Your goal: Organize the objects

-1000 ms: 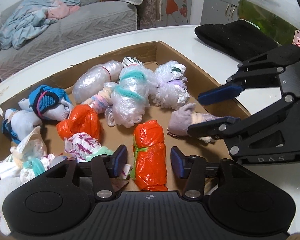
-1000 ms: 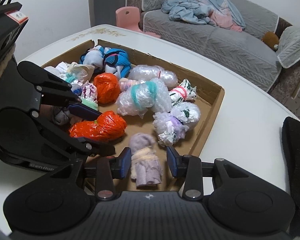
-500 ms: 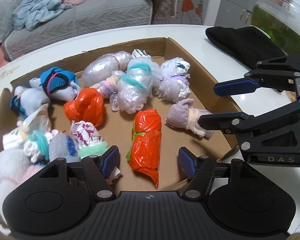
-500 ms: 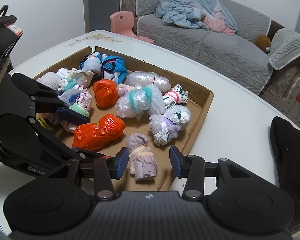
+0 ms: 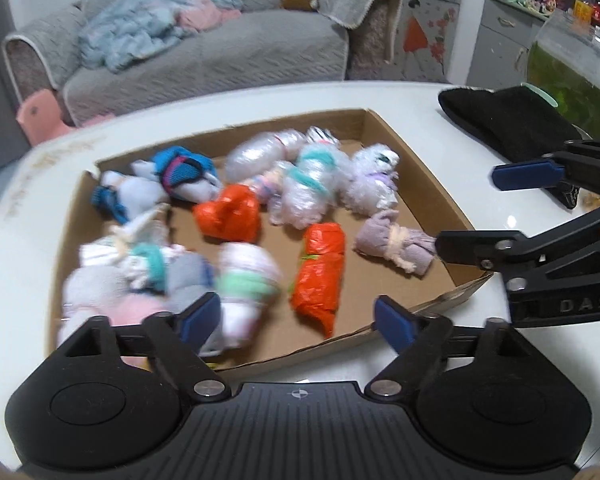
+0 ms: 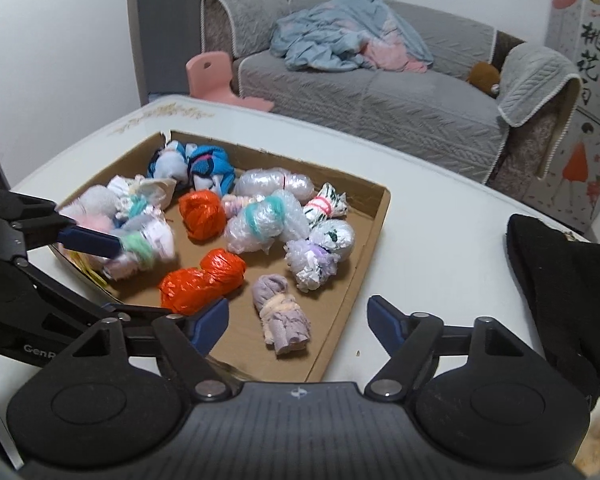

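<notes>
left gripper (image 5: 298, 320): jaws just opened wide, empty | right gripper (image 6: 298, 322): jaws just opened, empty | orange bundle (image 5: 320, 274): in cardboard tray (image 5: 416, 184) on worktop (image 6: 440, 248), long axis 12-to-6 | lilac roll (image 6: 282, 320): axis 11-to-5

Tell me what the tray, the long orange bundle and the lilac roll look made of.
Tray: brown corrugated cardboard, matte, with raw cut edges.
Long orange bundle: probably thin plastic bag, glossy and crinkled.
Lilac roll: soft knit fabric, likely a sock, fuzzy and matte, tied with a cream band.
</notes>
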### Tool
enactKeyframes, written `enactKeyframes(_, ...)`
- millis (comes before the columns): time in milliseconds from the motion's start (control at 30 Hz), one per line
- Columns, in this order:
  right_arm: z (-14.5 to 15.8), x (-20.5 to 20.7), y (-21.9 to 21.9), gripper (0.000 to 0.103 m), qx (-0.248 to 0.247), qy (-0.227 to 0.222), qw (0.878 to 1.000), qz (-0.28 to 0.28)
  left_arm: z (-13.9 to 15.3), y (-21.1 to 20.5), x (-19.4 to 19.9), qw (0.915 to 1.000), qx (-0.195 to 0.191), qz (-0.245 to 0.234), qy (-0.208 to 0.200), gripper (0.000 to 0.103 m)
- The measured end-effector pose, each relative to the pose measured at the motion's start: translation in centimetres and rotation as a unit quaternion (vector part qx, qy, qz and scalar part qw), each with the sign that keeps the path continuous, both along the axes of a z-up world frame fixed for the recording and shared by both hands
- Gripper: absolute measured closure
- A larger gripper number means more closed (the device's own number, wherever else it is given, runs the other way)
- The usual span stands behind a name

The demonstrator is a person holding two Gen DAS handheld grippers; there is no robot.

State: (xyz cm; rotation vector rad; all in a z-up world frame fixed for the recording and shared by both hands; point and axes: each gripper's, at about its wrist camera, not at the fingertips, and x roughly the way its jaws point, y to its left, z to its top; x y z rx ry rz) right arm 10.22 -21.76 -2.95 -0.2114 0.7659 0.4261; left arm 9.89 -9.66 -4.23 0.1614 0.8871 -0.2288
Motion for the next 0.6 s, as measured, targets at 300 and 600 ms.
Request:
enactKeyframes(300, 1.5, -2.7, 1.2, 0.005, 0.016, -0.028, 0.999, -0.009, 2.0, 2.9, -2.7, 0.9987, -0.013, 0.030, -0.039, 0.001)
enactKeyframes(600, 3.2, -4.8, 2.9, 0.001, 0.030, -0.054, 0.998, -0.007, 3.9, 4.7, -4.8, 0.9958, -0.024, 0.046, -0.075, 0.001)
